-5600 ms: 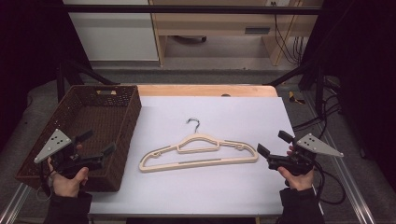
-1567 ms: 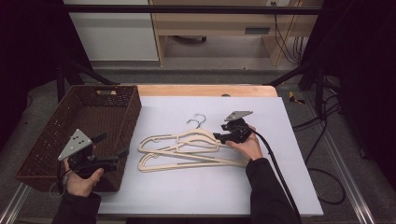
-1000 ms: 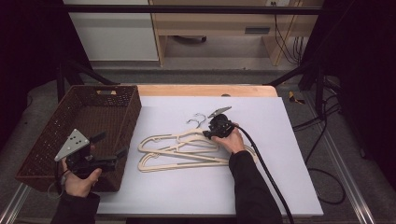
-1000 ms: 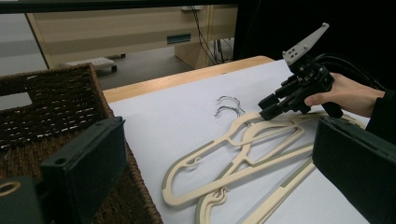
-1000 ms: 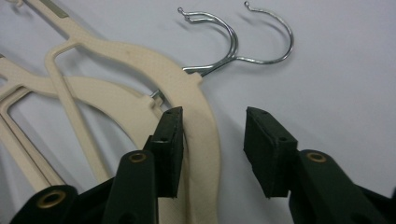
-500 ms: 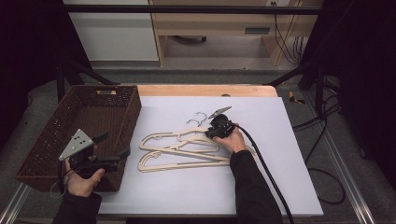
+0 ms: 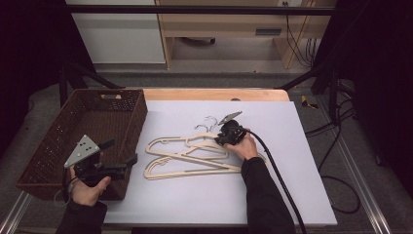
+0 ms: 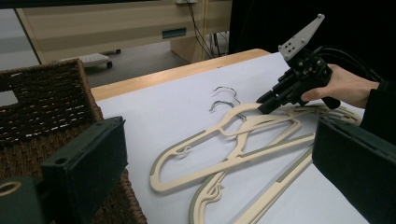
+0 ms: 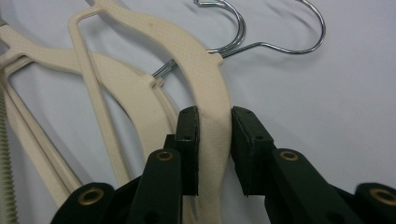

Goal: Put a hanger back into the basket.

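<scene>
High view: two cream hangers point(image 7: 195, 158) overlapped mid-table point(image 7: 302, 146), basket point(image 7: 73, 141) at left. Your right gripper point(image 7: 217, 140) has just been closing, jaws clamped on top hanger's neck.

Left gripper view: left gripper point(image 8: 219, 158) jaws apart, empty, beside basket.

Right gripper view: hooks point(image 9: 261, 28) nested; lift risks dragging second hanger, or arm slipping from pads.

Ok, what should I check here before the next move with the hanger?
1. Grip: right gripper jaws have just been closing, and the pads now press both sides of the top hanger below its neck: ok.
2. Top hanger free of the second hanger: they overlap, cannot tell.
3. Hooks untangled: apart, ok.
4. Basket has room: ok.
5. Left gripper out of the way: it is open, at the basket's near corner, cannot tell.
</scene>
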Demonstrator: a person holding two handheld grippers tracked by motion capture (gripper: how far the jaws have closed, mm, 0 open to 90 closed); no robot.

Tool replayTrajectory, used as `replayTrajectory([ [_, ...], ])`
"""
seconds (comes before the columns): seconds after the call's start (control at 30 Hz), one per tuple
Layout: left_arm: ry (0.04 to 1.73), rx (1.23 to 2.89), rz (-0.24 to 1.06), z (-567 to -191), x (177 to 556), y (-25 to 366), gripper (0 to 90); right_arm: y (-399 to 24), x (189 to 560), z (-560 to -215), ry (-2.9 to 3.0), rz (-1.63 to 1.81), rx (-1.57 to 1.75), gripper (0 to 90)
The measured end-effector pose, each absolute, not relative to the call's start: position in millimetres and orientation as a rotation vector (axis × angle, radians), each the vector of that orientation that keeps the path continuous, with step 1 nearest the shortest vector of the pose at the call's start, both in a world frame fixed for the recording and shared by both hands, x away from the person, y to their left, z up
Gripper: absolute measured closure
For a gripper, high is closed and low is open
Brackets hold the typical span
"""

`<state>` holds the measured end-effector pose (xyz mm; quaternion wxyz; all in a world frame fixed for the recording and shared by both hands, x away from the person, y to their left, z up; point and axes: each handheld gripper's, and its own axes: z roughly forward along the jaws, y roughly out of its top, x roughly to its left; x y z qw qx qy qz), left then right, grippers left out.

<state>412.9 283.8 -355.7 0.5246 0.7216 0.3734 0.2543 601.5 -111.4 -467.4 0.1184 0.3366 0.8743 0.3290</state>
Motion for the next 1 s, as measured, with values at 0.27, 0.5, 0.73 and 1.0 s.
replayTrajectory([
  [0.27,0.872,1.743,0.593,-354.1,414.1,272.9,3.6,-111.5,594.2,-454.4,2.544,1.02,0.89,74.0],
  [0.5,0.809,1.8,0.571,-346.1,422.0,238.2,4.5,-110.2,585.3,-441.8,2.518,1.051,0.825,74.8],
  [0.73,0.795,1.884,0.508,-355.6,447.9,196.0,5.5,-106.8,571.7,-426.6,2.501,1.083,0.74,75.6],
  [1.0,0.838,2.013,0.487,-376.1,485.7,162.4,8.6,-100.1,564.0,-425.6,2.512,1.094,0.704,75.6],
])
